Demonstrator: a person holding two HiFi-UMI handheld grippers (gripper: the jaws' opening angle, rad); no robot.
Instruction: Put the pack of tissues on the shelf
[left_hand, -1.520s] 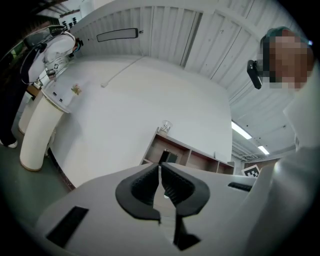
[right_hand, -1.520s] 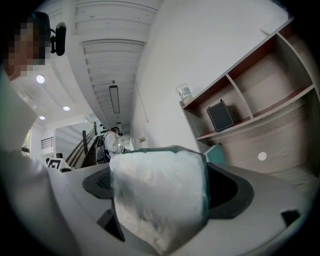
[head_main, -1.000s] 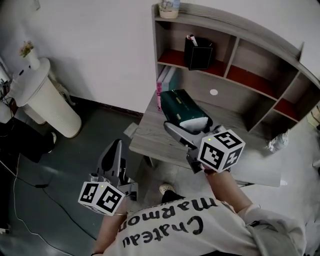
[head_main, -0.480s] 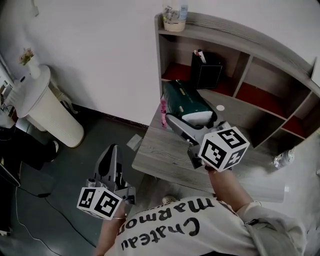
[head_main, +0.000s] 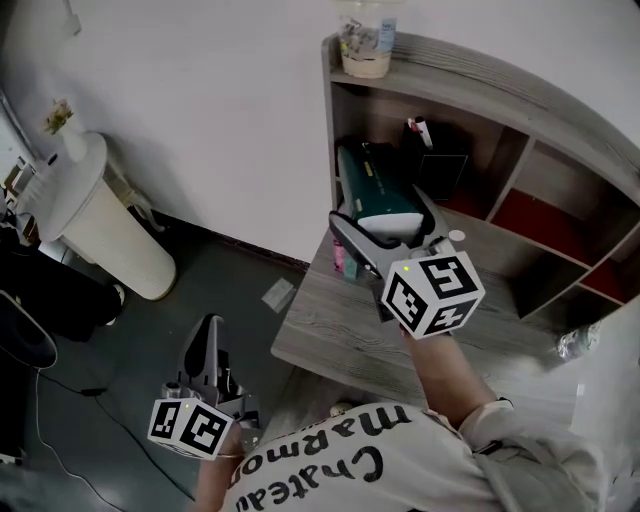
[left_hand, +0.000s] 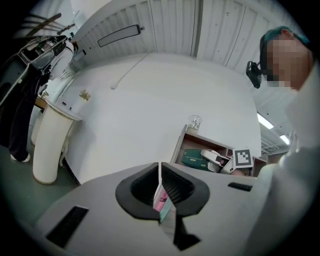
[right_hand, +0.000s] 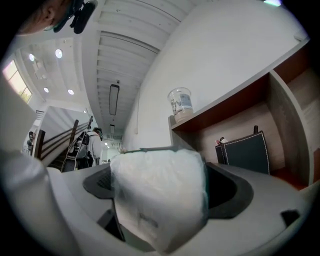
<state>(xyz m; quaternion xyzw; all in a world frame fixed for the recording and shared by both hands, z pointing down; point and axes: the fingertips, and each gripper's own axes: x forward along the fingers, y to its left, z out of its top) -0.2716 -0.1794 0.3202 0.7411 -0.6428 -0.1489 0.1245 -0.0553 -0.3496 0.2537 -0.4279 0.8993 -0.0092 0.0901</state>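
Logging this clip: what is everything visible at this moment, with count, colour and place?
pack of tissues: 1, green with white end, held up before the shelf
desk: 1, grey wood, against the wall
shelf: 1, grey with red boards, at the desk's back
cup: 1, clear, on the shelf's top
pen holder: 1, black, in a shelf compartment
pedestal: 1, white, floor at left
left gripper: 1, grey, shut, empty, low beside the desk
right gripper: 1, grey, shut on the pack

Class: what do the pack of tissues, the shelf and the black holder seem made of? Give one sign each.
Pack of tissues: thin plastic film, slightly glossy; it wrinkles and shines.
Shelf: matt grey wood or laminate; grain lines show.
Black holder: likely leather or imitation; pale stitching edges it.
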